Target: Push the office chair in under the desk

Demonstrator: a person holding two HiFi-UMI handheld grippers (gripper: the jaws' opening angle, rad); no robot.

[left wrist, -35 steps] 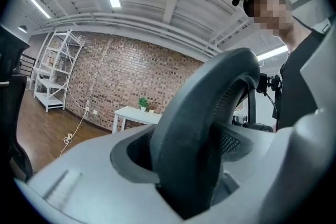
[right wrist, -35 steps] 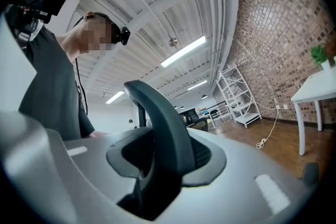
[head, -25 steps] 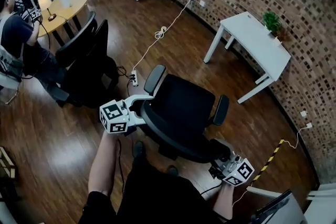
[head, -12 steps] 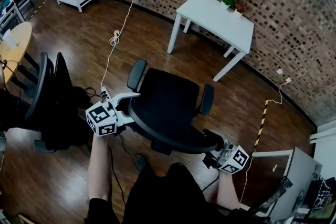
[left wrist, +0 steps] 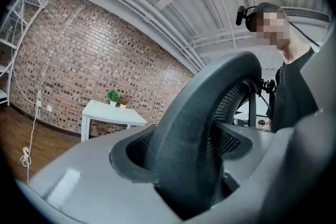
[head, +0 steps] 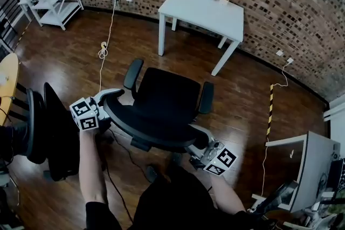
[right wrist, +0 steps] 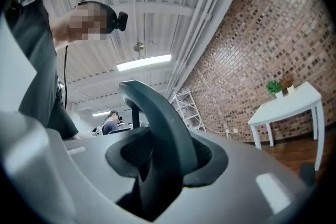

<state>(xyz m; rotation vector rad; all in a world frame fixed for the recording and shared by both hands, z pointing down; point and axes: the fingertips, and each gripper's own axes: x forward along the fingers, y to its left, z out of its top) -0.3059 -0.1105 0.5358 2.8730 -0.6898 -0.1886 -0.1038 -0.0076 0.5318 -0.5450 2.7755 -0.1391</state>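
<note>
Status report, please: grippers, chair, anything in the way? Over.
Left gripper around office chair back rim, jaws opening; right gripper clamped on it too. Chair short of white desk, facing it. Floor cable lies left of the path.

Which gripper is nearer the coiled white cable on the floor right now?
Left. The left gripper, jaws opening with the backrest between them, is at the end toward the cable; the right gripper holds the backrest's opposite end, farther away.
</note>
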